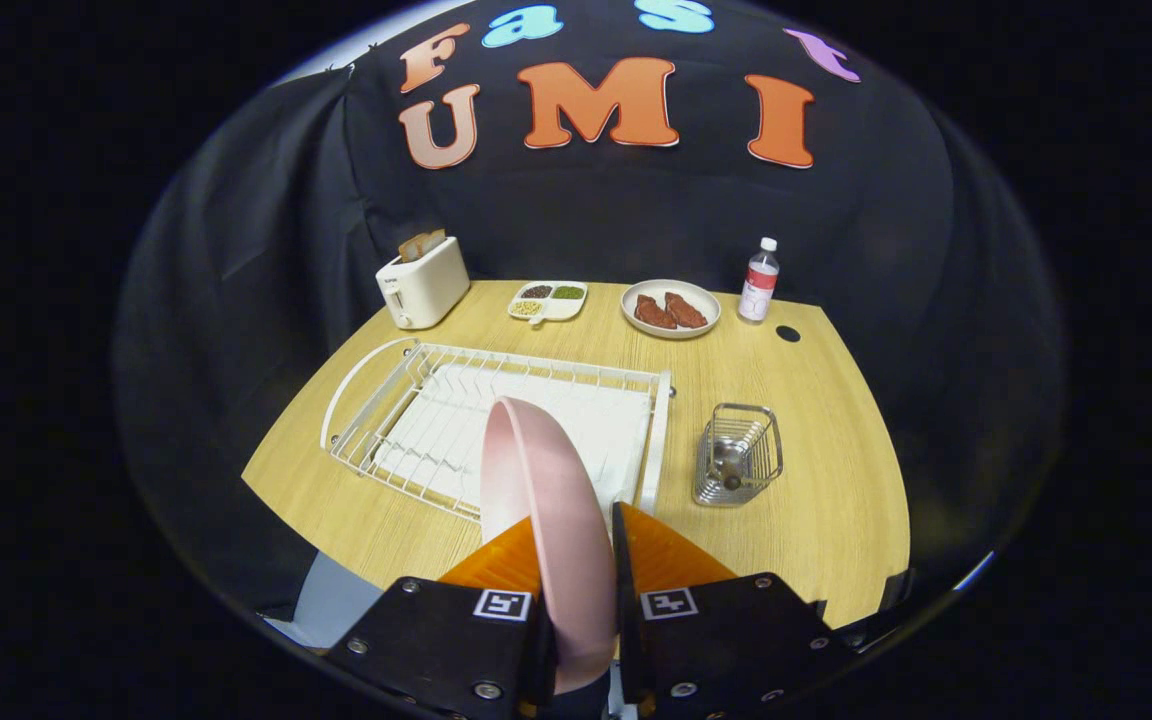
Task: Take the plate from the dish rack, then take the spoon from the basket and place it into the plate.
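Pink plate (546, 500) on edge, above white rack (406, 400).

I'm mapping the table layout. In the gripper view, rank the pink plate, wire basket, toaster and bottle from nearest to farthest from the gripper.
1. Pink plate: held on edge between the fingers of the gripper.
2. Wire basket: just ahead, to the right.
3 and 4. Toaster at the far left and bottle at the far right: too close to call.

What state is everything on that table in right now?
Gripper: shut on the pink plate.
Pink plate: held on edge above the rack.
Dish rack: empty.
Wire basket: upright, spoon inside.
Toaster: bread sticking up.
Bottle: upright, capped.
White plate: holds two meat pieces.
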A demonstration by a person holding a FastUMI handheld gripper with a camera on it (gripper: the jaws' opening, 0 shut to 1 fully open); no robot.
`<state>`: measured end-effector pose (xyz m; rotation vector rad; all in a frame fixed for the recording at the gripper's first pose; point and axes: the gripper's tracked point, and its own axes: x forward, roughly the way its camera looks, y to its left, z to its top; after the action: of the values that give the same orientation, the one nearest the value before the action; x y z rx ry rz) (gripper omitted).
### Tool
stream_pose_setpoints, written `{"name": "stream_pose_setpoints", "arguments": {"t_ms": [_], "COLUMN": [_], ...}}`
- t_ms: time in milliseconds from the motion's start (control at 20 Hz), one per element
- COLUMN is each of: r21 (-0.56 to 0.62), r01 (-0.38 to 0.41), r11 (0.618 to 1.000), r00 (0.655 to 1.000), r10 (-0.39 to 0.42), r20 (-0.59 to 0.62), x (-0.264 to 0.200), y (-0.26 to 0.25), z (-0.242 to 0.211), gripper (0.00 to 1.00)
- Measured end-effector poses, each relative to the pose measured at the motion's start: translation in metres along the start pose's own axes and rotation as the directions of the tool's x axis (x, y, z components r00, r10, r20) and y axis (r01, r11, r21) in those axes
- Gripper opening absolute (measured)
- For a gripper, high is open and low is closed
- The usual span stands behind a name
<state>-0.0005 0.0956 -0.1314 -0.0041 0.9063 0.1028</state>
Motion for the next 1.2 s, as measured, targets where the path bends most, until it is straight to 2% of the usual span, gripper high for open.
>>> {"name": "stream_pose_setpoints", "arguments": {"t_ms": [200,400,650,800,1200], "r21": [0.031,0.090,0.113,0.153,0.301], "r01": [-0.040,-0.110,-0.168,-0.172,-0.247], "r11": [0.999,0.990,0.979,0.973,0.921], "r00": [0.998,0.990,0.983,0.981,0.957], "r10": [0.042,0.117,0.175,0.184,0.281], "r20": [-0.048,-0.077,-0.057,-0.065,-0.076], "x": [0.008,0.019,0.024,0.033,0.051], "y": [0.002,0.012,0.024,0.016,0.021], "z": [-0.033,-0.059,-0.082,-0.105,-0.136], "gripper": [0.26,0.26,0.26,0.25,0.26]}}
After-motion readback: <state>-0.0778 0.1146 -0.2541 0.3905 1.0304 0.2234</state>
